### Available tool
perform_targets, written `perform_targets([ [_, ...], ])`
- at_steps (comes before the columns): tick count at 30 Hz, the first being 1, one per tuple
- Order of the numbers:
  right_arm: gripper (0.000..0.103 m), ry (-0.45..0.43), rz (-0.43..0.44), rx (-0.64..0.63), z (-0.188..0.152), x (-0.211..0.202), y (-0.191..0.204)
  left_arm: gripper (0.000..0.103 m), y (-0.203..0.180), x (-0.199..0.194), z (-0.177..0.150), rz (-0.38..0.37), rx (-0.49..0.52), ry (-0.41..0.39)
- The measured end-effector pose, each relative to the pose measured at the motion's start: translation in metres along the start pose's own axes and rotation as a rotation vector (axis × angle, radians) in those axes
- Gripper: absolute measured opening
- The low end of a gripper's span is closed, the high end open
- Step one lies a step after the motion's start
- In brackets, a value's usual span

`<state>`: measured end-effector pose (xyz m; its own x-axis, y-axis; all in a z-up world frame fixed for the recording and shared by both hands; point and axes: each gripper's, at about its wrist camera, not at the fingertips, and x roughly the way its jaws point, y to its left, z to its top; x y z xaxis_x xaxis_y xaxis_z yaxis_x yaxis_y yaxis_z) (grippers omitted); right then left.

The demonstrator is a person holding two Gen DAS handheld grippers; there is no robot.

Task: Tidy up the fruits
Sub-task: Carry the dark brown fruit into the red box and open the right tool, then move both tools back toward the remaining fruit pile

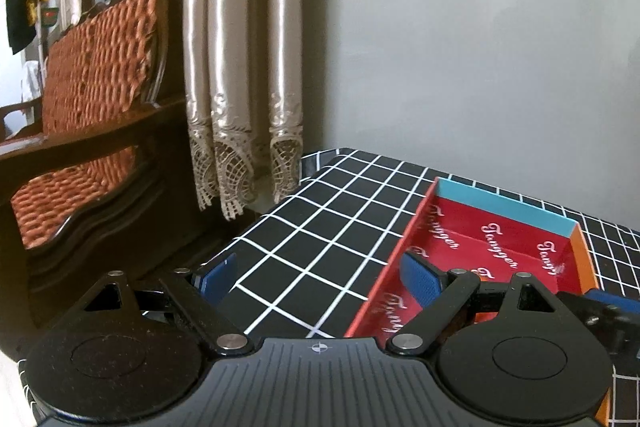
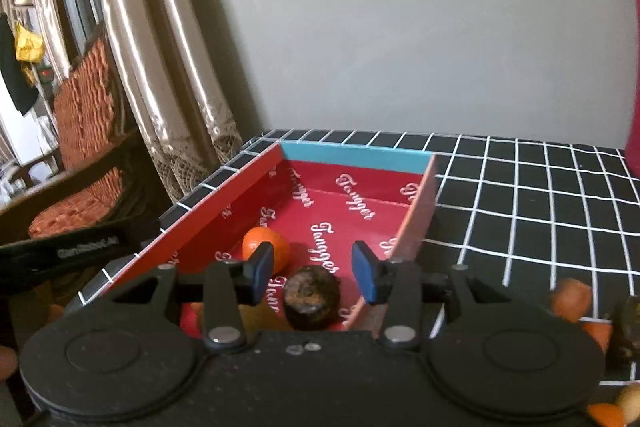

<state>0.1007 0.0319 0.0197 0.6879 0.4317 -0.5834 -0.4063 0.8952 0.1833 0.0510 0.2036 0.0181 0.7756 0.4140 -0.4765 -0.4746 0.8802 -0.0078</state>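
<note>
A red box [image 2: 224, 203] with a blue far wall and "Tangger" lettering lies on the checked table; it also shows in the left wrist view [image 1: 504, 211]. Inside it are an orange [image 2: 256, 243] and a dark brown round fruit [image 2: 312, 297]. My right gripper [image 2: 313, 269] is open, just above the dark fruit, its blue pads either side and apart from it. My left gripper [image 1: 320, 277] is open and empty over the table left of the box, its right finger over the box's left wall.
Several fruits lie on the table right of the box: orange ones [image 2: 570, 297] and a dark one [image 2: 628, 327]. A black-and-white checked cloth [image 1: 320, 227] covers the table. A wooden bench [image 1: 92, 99] and curtains [image 1: 240, 67] stand left, a grey wall behind.
</note>
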Motion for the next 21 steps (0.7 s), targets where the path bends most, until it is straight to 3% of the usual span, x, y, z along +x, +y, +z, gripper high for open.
perform_targets([
  [2,0.048,-0.026,0.002,0.007,0.001,-0.014,-0.006,0.088,-0.004,-0.002,0.0,-0.008,0.007,-0.003],
  [4,0.078,-0.062,-0.02,0.01,0.001,-0.029,-0.012,0.088,-0.01,-0.005,-0.001,-0.015,0.017,-0.009],
  [8,0.078,-0.121,-0.085,0.008,0.0,-0.06,-0.031,0.088,-0.021,-0.011,-0.002,-0.034,0.031,-0.022],
  [15,0.079,-0.143,-0.214,0.098,-0.017,-0.092,-0.086,0.088,-0.055,-0.026,-0.006,-0.096,0.069,-0.039],
  [21,0.086,-0.175,-0.357,0.152,-0.027,-0.12,-0.124,0.088,-0.093,-0.045,-0.011,-0.167,0.122,-0.071],
])
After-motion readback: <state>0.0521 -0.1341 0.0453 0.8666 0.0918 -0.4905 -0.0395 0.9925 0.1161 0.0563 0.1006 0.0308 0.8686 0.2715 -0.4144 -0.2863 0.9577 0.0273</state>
